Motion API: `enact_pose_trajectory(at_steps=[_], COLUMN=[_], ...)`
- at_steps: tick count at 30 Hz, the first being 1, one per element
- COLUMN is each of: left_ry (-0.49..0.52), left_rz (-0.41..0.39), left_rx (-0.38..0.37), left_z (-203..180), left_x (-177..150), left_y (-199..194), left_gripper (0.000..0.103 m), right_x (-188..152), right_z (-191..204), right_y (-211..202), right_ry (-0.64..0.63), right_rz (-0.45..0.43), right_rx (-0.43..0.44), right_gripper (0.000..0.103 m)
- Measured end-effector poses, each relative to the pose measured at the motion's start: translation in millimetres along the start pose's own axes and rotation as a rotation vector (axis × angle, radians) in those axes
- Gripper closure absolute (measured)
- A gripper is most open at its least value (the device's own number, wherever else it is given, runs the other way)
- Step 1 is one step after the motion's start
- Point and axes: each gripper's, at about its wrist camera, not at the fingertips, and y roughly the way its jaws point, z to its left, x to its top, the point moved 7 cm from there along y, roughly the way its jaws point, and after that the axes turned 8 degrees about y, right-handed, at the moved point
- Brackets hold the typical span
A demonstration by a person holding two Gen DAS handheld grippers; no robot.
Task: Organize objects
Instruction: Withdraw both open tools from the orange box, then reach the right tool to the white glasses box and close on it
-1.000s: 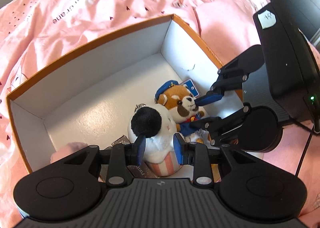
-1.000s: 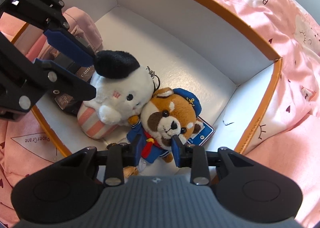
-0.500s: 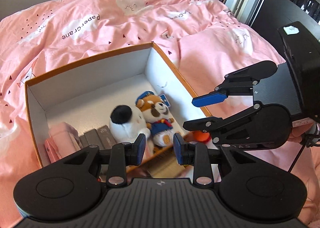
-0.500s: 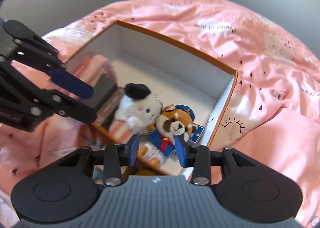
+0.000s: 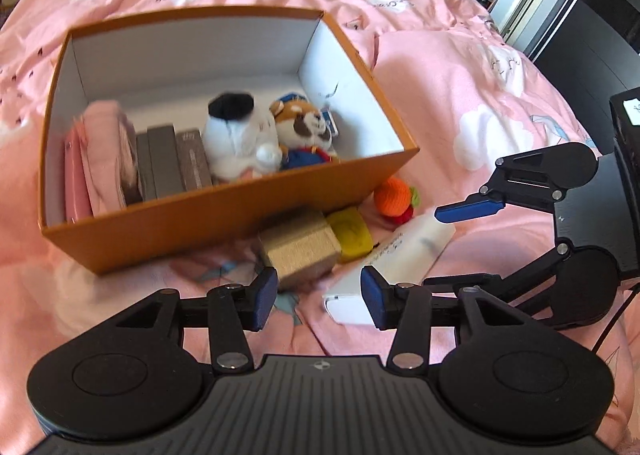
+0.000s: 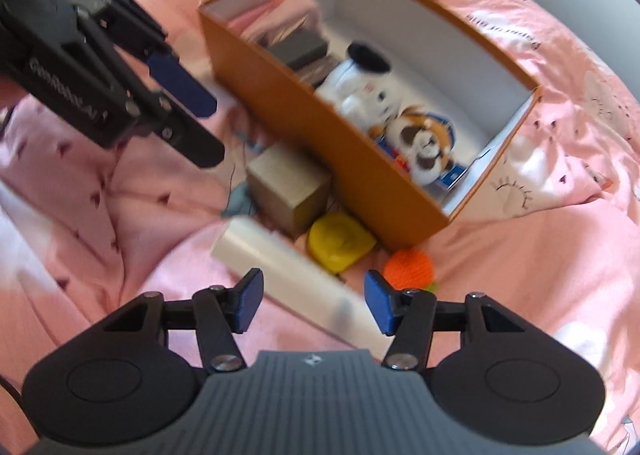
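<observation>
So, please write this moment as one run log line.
left hand-held gripper: open, opening | right hand-held gripper: open, opening | plushies: in box

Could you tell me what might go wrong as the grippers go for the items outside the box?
The white box, tan box and yellow item lie crowded against the orange box, so a grab may nudge neighbours. The left gripper and right gripper, both open, could collide.

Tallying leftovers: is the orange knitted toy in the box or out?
Out: the orange knitted toy lies on the pink bedspread beside the orange box.
</observation>
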Motion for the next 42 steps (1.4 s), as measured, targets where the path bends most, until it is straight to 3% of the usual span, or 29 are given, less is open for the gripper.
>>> enact_pose_trajectory(at_steps=[4,11,17,25,33,42], left_ry=[-0.009,0.010,-0.014,-0.056,-0.067,-0.175], left_rz=[0.032,0.049,0.048,0.024,-0.026,-0.035], left_rx=[0.001,0.028,0.031,0.038,0.048,0.085], left_z=[-6,-8,-2,10,13,39], left_x=[-14,-20,-21,-23,-29,-47], left_y=[12,20,18,0,-37,-61], left_gripper=[0.049,0.048,0.048,0.048,0.048,0.048], right_x=[-11,-10,-8,6,34,44], right_z=[2,4,18,40,70,116], right_y=[20,40,44,20,-15,25], right_ry=[-0.052,-0.091,-0.226,-0.400,-0.504,-0.487], right_rz=[0.051,0.033,0.021,-0.006,-0.040,-0.060], right_rx=[-0.014,-0.026,-0.010,-0.037,0.010,-0.059], right_gripper=[0.045,0.041,0.055,0.071,0.074,0.073])
